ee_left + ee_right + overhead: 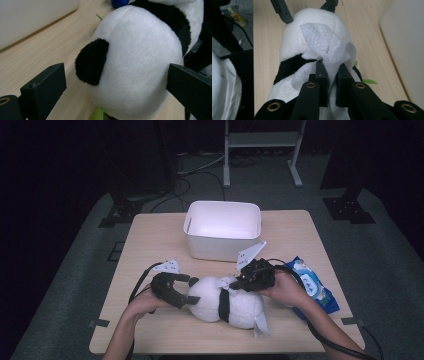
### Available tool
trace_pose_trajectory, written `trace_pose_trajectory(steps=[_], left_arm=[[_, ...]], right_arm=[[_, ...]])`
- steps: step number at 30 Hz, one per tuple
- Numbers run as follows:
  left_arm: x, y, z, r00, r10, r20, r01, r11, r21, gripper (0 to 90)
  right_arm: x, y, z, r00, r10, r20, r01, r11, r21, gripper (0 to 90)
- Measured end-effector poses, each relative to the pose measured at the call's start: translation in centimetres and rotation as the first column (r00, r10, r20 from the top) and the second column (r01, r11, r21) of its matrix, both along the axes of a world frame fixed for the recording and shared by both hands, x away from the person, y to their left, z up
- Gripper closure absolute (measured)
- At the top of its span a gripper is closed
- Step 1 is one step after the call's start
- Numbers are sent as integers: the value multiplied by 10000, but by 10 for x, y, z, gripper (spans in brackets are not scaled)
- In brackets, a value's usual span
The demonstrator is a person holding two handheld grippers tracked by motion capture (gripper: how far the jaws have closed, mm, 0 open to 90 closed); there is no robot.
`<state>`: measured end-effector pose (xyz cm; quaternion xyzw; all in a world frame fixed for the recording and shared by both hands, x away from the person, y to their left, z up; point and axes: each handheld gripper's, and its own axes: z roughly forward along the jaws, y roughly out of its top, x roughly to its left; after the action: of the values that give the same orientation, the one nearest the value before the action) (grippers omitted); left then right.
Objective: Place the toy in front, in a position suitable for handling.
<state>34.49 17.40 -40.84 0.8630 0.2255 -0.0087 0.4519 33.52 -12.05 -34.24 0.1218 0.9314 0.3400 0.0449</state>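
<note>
jaws around plush panda (pixel 135 65), white-and-black

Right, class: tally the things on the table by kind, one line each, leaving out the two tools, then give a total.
Plush panda: 1
White wet wipe: 1
White plastic bin: 1
Blue wet-wipe pack: 1
Total: 4

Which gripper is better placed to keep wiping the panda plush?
Right. The right gripper is shut on the white wipe, lying on the panda plush; the left gripper stands open around its head.
</note>
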Motion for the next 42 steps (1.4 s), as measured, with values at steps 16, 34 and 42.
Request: trace_pose_trajectory(steps=[16,34,42], left_arm=[[-10,-9,-4,9908,-1342,196,1346,9906,-230,279],[-13,-8,-3,9918,-1239,310,1245,9920,-187,284],[-14,-9,-2,9904,-1311,442,1319,9911,-150,292]], right_arm=[[-11,41,2,9961,778,406,-743,9940,-805,822],[-30,-26,13,9989,-288,371,295,9994,-204,822],[-31,-58,10,9944,-1008,329,1011,9948,-84,818]])
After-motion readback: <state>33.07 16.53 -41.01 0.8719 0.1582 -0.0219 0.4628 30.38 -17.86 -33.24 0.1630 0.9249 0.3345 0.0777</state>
